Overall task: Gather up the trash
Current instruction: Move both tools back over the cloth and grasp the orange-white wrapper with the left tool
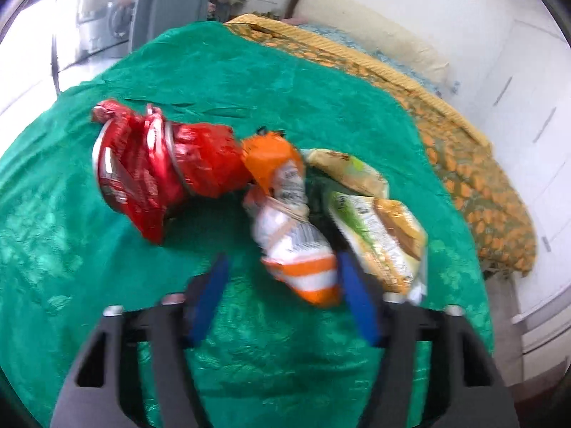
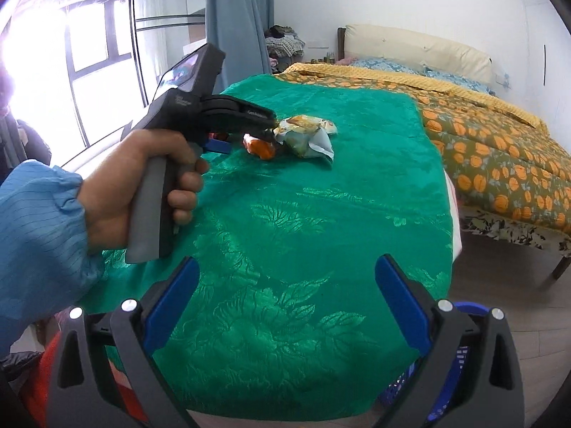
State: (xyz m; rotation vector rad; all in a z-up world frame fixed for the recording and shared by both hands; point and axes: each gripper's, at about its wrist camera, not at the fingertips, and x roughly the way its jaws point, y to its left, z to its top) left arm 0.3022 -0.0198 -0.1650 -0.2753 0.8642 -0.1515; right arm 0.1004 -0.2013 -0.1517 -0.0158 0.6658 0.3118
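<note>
Snack wrappers lie clustered on the tablecloth (image 1: 285,339): crumpled wrapper (image 1: 160,167) leftmost, striped packet (image 1: 289,221) in the middle touching it, two flat packets (image 1: 378,224) to its right. Bed (image 2: 492,149) stands beyond the table's right edge, basket (image 2: 460,367) under its near-right edge.

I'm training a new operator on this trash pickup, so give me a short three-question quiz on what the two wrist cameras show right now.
1. True or false: the left gripper has already shut on the orange wrapper.
2. Which wrapper lies farthest to the left in the left wrist view? A) red wrapper B) green wrapper C) orange wrapper
3. Fill in: the trash lies on a ____ cloth.

Key:
1. False; its jaws are open, with the wrapper's near end between the fingertips.
2. A
3. green

The right gripper is open too, holding nothing.
</note>
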